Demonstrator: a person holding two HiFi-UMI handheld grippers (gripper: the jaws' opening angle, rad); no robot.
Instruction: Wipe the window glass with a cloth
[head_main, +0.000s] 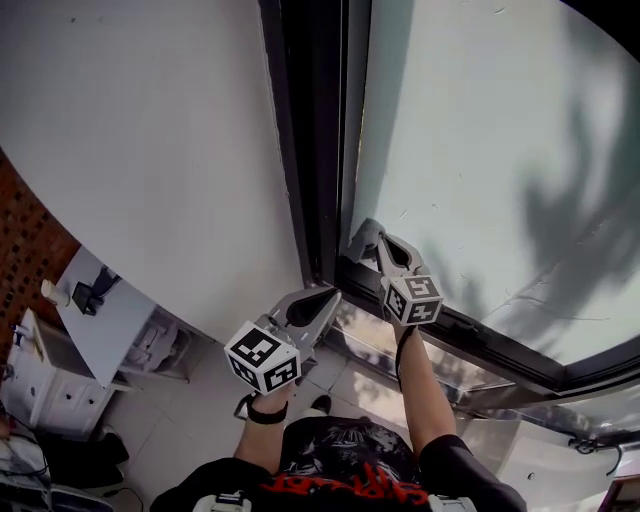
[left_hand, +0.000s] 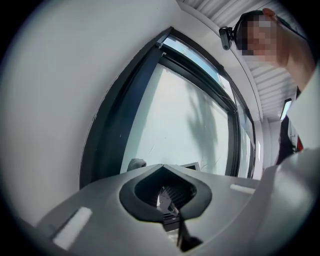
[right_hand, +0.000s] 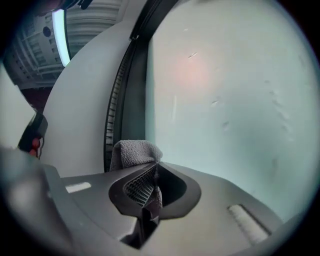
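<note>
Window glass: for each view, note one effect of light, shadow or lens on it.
Head view: the window glass is bright, with a dark leafy shadow at right. Left gripper view: the lens bows the window frame, and a fainter shadow crosses the pane. Right gripper view: a soft pinkish glow sits high on the glass.

Window glass (head_main: 480, 140): broad bare pane above and right of right tool (head_main: 364, 238), open sweep room across it.
Left limit: dark vertical frame (head_main: 312, 150), just beside tool tip. Cloth (right_hand: 134, 152), pinched in closed jaws, sits at glass-frame edge.
Lower limit: dark bottom rail (head_main: 470, 335), directly under right tool.
Left tool (head_main: 326, 296): jaws together, nothing between, low beside frame corner, near right tool, narrow gap between them.
White wall (head_main: 130, 130) left of frame: flat, bare.
</note>
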